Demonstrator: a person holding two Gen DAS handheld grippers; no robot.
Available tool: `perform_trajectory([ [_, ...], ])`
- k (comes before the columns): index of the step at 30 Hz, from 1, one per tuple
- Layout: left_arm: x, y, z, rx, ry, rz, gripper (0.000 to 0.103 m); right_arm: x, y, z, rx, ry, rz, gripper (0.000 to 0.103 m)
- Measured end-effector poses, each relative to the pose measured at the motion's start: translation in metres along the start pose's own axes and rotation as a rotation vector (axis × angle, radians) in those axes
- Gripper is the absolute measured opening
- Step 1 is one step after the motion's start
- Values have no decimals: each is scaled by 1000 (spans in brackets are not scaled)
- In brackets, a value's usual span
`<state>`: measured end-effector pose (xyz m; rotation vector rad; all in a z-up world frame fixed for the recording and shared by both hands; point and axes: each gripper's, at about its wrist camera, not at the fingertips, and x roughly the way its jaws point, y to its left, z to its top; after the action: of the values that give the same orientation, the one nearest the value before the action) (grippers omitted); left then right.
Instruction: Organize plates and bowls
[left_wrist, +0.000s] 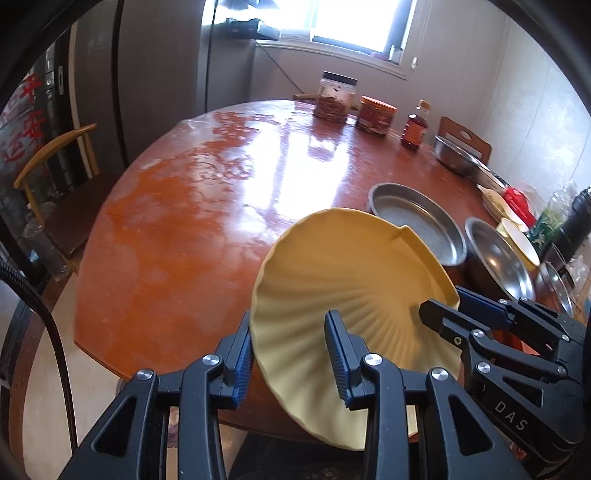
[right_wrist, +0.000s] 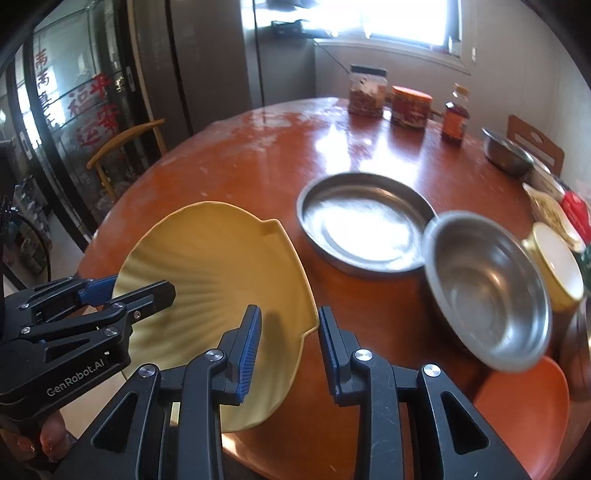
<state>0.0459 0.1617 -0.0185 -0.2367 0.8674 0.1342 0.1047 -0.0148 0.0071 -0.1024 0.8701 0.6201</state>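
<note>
A yellow shell-shaped plate (left_wrist: 332, 280) is held tilted above the near edge of the round red-brown table (left_wrist: 192, 206). My left gripper (left_wrist: 290, 354) straddles its left rim with the jaws apart. My right gripper (right_wrist: 288, 350) straddles its right rim (right_wrist: 221, 258), jaws also apart; in the left wrist view the right gripper (left_wrist: 439, 314) looks pinched on the plate's edge. A flat steel pan (right_wrist: 364, 221), a steel bowl (right_wrist: 487, 284), a yellow-rimmed white bowl (right_wrist: 556, 266) and an orange plate (right_wrist: 524, 402) sit to the right.
Two food jars (right_wrist: 367, 92) (right_wrist: 410, 107) and a bottle (right_wrist: 456, 118) stand at the table's far side, with another steel bowl (right_wrist: 508, 151) far right. A wooden chair (left_wrist: 62, 177) stands left of the table. Packets and bottles crowd the right edge (left_wrist: 524, 206).
</note>
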Motion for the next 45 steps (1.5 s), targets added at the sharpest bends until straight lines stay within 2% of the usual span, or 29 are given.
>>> perform_trajectory([
  [7,16,9,5,-2,28,-10,37,19,4,9,10,17,7,32],
  [16,24,9,11,-12,26,-7,37,18,-1,6,28,-4,16,33],
  [19,18,10,12,-25,6,-3,37,14,-4,4,34,-20,17,34],
  [20,16,11,13,-34,-5,0,38,12,-5,4,37,-25,16,37],
  [23,4,12,15,-37,-46,43,38,3,-11,3,53,-54,18,38],
  [25,-4,11,16,-37,-66,53,42,-3,-15,1,61,-69,19,38],
  [28,-13,4,16,-28,-85,47,52,-13,-22,-1,79,-82,31,45],
  [33,-21,-14,16,-12,-89,21,53,-31,-32,-6,87,-118,13,50],
  [39,-25,-37,13,20,-79,26,54,-55,-44,-16,100,-162,-34,58],
  [45,-30,-63,7,52,-68,-1,54,-76,-63,-29,132,-191,-66,60],
])
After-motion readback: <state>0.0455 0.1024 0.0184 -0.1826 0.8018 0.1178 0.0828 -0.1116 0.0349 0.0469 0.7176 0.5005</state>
